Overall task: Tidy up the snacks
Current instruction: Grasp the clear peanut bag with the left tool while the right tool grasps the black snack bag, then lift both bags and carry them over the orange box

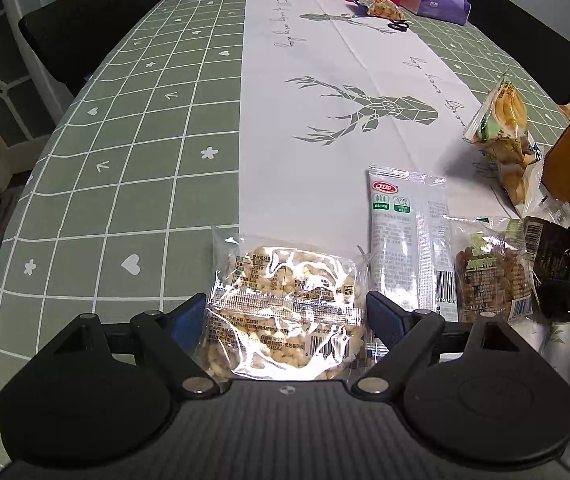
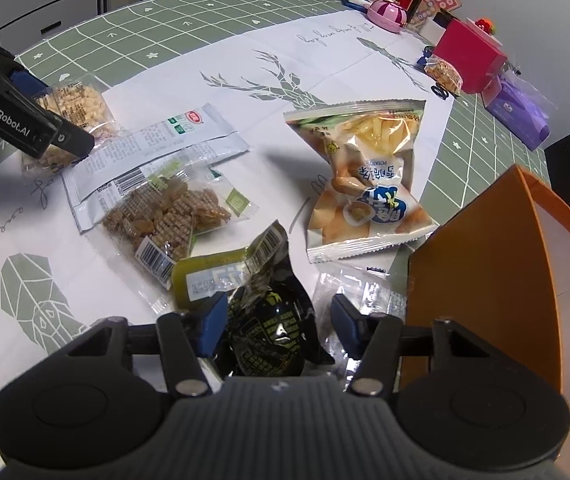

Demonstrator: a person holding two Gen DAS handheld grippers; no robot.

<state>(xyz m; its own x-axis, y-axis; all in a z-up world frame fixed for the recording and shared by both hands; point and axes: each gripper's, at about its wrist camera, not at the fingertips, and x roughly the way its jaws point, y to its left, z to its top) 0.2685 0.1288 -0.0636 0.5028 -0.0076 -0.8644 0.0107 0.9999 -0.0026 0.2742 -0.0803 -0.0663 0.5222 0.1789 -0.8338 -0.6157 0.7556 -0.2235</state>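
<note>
Left gripper (image 1: 287, 308): jaws set wide, straddling a clear plastic pack of pale puffed rice cakes (image 1: 285, 304). Blue pads sit at the pack's 2 side edges; can't tell whether they press on it. Pack lies flat on the green-checked and white deer-print tablecloth (image 1: 133, 168).

Right gripper (image 2: 277, 320): jaws partly apart, a crumpled black foil snack packet with yellow print (image 2: 273, 324) between them. Left pad touches the packet's side, right pad stands clear of it with a gap, so no grip.

Relative to the right gripper:
- just ahead-left: olive-green packet section with barcode strip (image 2: 213, 276), joined to the black packet
- ahead-left: clear bag of brown waffle-cut crisps (image 2: 169, 216), overlapping a flat white-grey sachet with a red logo (image 2: 157, 148)
- ahead: puffed yellow-white potato snack bag (image 2: 365, 176), standing tilted
- just right: small clear crinkled wrapper (image 2: 361, 292), beside the right pad
- right: orange cardboard box (image 2: 485, 264), open top, near the wrapper
- far ahead-right: red box (image 2: 469, 56), purple bag (image 2: 521, 108), small snack bag (image 2: 445, 72)

Left gripper shows far left in the right wrist view, over the rice cake pack.
</note>
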